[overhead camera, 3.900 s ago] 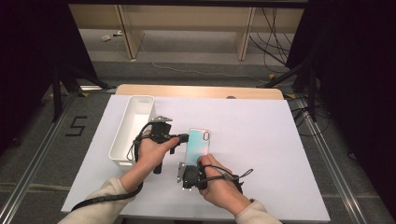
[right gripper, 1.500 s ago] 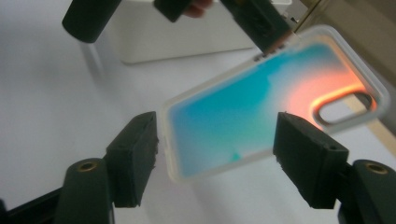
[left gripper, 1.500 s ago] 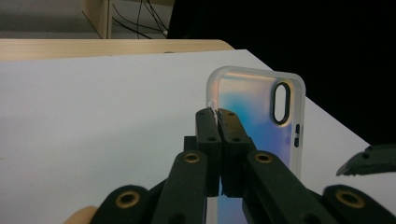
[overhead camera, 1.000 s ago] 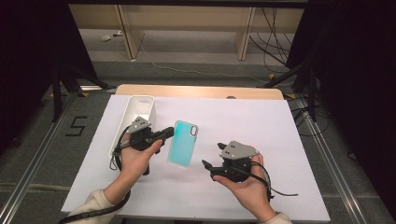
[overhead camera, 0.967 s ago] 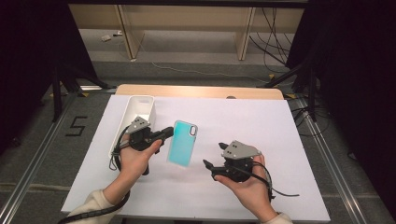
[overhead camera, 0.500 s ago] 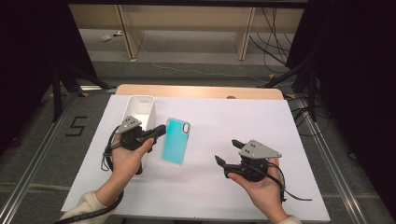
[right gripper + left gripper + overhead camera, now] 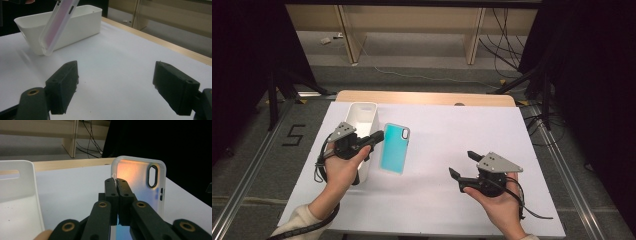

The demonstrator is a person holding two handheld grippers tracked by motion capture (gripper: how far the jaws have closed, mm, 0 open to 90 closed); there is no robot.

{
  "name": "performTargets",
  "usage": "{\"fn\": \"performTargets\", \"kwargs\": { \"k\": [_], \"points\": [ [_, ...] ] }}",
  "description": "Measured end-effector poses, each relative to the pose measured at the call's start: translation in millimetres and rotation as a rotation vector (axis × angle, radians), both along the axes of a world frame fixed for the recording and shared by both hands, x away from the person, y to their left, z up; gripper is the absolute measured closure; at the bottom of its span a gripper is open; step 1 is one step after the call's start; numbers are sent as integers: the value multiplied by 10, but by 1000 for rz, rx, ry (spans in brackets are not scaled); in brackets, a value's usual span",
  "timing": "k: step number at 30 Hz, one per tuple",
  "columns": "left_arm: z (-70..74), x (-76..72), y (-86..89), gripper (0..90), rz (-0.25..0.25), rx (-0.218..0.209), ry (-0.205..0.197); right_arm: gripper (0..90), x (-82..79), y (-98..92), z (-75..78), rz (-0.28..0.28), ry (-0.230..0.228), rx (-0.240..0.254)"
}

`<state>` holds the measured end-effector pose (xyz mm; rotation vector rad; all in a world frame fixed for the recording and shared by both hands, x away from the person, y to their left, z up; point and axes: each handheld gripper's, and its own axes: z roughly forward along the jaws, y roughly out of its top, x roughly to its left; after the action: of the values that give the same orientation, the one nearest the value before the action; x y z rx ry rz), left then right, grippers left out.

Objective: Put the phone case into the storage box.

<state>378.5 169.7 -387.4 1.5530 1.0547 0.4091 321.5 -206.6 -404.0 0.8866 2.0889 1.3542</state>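
Observation:
A teal phone case (image 7: 394,148) with a clear rim hangs tilted above the white table, just right of the white bin (image 7: 362,120). My left gripper (image 7: 379,137) is shut on the case's left edge; in the left gripper view the two pads (image 7: 116,185) pinch the rim of the case (image 7: 137,177), whose camera cutout faces me. My right gripper (image 7: 463,164) is held over the table's right half, jaws spread wide with nothing between them. In the right gripper view (image 7: 115,82) the case (image 7: 58,23) hangs in front of the bin (image 7: 82,17).
The white sheet (image 7: 452,130) covers a wooden table whose far edge (image 7: 427,98) shows beyond it. Shelving and cables sit on the floor behind. Black curtains flank both sides.
My left gripper carried the phone case leftward and a little up, toward the white bin. My right hand drifted to the right, away from the case, jaws still open.

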Motion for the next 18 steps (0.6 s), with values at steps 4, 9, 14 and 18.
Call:
{"fn": "performTargets", "kwargs": {
  "k": [4,9,14,18],
  "points": [
    [32,6,34,880,10,0,-6,217,-12,-48,2,-7,16,15],
    [69,11,86,880,20,-1,-10,207,-2,-98,-10,-18,-4,33],
    [105,19,130,880,28,-1,-20,207,-9,-132,-10,-24,13,38],
    [133,31,161,879,39,-1,-26,207,-2,-157,-22,-29,-4,44]
  ]
}}
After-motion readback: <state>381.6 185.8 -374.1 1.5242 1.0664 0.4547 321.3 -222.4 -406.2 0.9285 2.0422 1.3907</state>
